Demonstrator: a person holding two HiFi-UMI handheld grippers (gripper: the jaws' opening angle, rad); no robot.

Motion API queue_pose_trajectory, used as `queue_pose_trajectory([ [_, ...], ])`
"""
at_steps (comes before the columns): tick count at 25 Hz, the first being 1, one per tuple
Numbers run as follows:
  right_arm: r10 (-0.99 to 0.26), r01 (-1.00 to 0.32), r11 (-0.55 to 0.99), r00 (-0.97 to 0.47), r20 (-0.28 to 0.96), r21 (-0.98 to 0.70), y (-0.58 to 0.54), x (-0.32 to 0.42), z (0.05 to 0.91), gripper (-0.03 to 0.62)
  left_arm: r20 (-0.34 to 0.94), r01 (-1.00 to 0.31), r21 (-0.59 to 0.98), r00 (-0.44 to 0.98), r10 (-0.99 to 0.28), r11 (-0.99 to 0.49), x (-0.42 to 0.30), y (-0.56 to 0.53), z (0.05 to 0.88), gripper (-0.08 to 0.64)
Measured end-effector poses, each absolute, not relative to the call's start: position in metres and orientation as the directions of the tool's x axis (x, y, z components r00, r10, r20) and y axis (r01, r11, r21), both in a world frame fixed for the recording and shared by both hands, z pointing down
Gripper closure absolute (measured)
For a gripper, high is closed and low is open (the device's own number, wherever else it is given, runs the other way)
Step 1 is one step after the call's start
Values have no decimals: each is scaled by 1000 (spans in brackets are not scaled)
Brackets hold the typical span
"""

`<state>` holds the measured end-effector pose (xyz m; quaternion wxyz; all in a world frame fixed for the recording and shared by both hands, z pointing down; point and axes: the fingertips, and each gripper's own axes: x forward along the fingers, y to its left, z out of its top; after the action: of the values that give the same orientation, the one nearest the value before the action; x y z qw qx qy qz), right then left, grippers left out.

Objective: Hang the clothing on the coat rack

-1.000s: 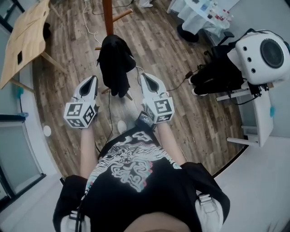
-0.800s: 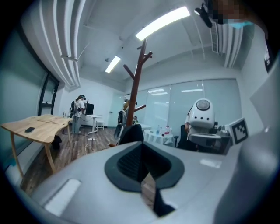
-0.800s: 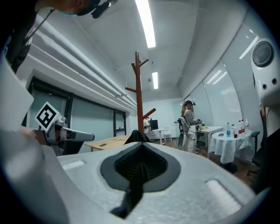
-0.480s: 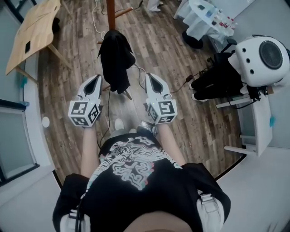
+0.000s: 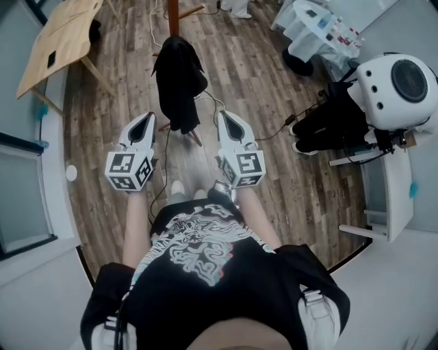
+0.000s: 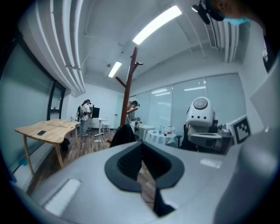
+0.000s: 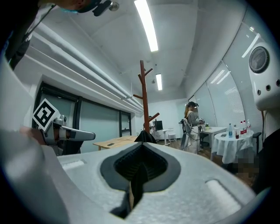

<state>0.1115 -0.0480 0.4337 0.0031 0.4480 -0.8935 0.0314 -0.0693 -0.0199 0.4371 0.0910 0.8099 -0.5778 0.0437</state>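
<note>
A black garment [image 5: 179, 82] hangs on the brown wooden coat rack [image 5: 173, 10], draped over a low peg, straight ahead of me in the head view. My left gripper [image 5: 144, 123] and right gripper [image 5: 224, 119] are held side by side just short of it, both shut and empty, touching nothing. The left gripper view shows the rack [image 6: 127, 94] and the garment [image 6: 122, 134] beyond my shut left gripper [image 6: 141, 168]. In the right gripper view the rack [image 7: 144, 94] and the garment [image 7: 145, 136] stand past my shut right gripper [image 7: 137, 175].
A wooden table [image 5: 65, 34] stands at the upper left. A white robot [image 5: 397, 82] and a black seat [image 5: 328, 116] are at the right, a round white-clothed table [image 5: 318, 27] behind. Cables [image 5: 274, 130] run over the wood floor. People stand far off [image 7: 190, 124].
Both grippers have drawn back from the rack together. The hanging garment now sits farther from their tips. Jaws stayed shut.
</note>
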Motion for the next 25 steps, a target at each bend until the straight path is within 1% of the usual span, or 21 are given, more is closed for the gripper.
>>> queue_pose_trajectory([
  [6, -801, -801, 596, -598, 22, -58, -42, 114, 432, 594, 186, -947, 70, 322, -928, -315, -63, -15, 438, 571],
  [15, -802, -803, 593, -595, 53, -52, -37, 111, 436, 594, 200, -955, 78, 296, -934, -286, -74, -10, 447, 571],
  [25, -799, -801, 596, -598, 57, -58, -38, 109, 439, 594, 191, -961, 70, 275, -942, -266, -80, -8, 449, 571],
])
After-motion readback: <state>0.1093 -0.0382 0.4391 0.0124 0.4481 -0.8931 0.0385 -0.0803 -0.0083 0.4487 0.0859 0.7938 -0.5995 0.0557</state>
